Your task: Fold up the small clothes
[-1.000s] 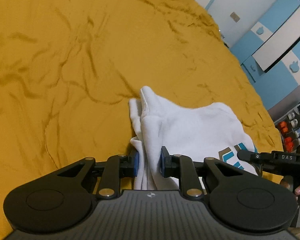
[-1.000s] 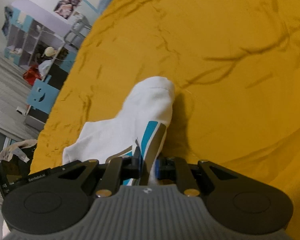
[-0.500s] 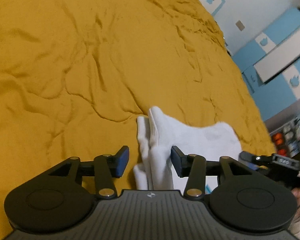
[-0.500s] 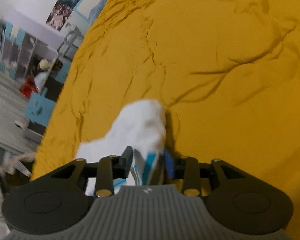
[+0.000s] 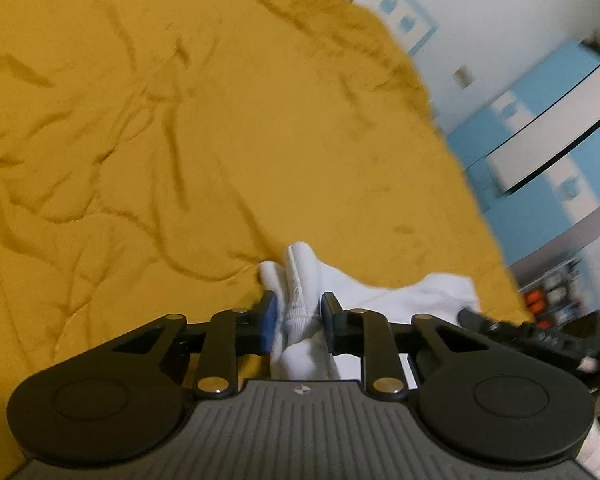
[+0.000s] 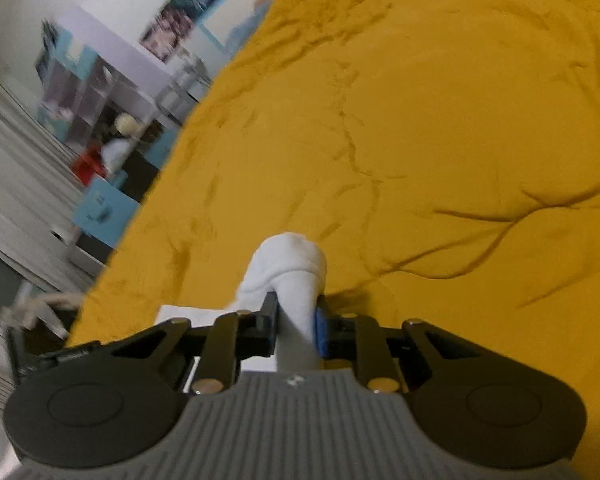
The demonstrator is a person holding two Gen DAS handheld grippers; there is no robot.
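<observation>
White garment (image 5: 300, 312) lies bunched at the near edge of the yellow bed (image 5: 180, 140). Left hand-held gripper (image 5: 298, 322) and right hand-held gripper (image 6: 296, 326) released half a second ago, then closed again, each pinching a fold. Judgement: regrasp done, fold can proceed.

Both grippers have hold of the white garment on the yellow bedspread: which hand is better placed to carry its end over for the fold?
Probably the right. The right gripper pinches a narrow bunched end of the white garment, with bare bedspread ahead. The left gripper pinches an end whose cloth spreads sideways, better as the anchor.
</observation>
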